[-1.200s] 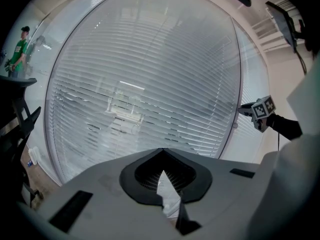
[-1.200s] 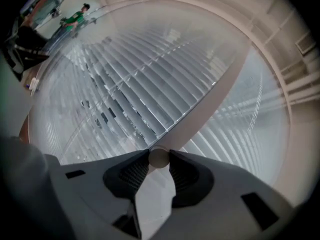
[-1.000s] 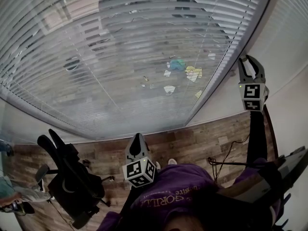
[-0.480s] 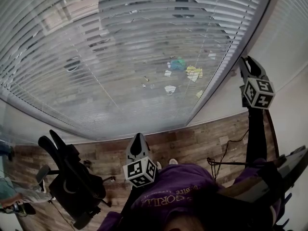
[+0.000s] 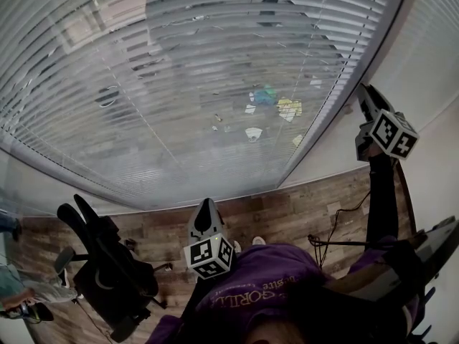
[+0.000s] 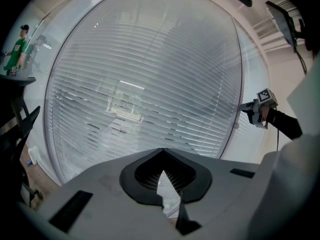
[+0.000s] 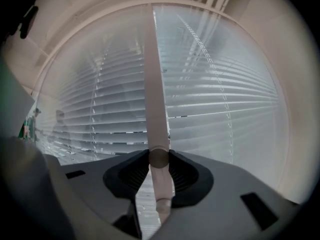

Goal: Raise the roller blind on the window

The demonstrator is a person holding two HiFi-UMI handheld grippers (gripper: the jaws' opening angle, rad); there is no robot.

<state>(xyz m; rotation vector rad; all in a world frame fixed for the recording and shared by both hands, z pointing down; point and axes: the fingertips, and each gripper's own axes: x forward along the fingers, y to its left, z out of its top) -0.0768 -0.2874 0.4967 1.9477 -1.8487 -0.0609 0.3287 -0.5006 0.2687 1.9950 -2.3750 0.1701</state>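
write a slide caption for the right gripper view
Right tongs closed on a pale rod hanging in front of the lowered slatted blind

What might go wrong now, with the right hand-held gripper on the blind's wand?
The thin wand, held only by the right hand-held gripper, may slip when twisted or pulled. A wand probably only tilts the slats, so they may not rise. The left hand-held gripper hangs low, shut and empty, too far to steady anything.
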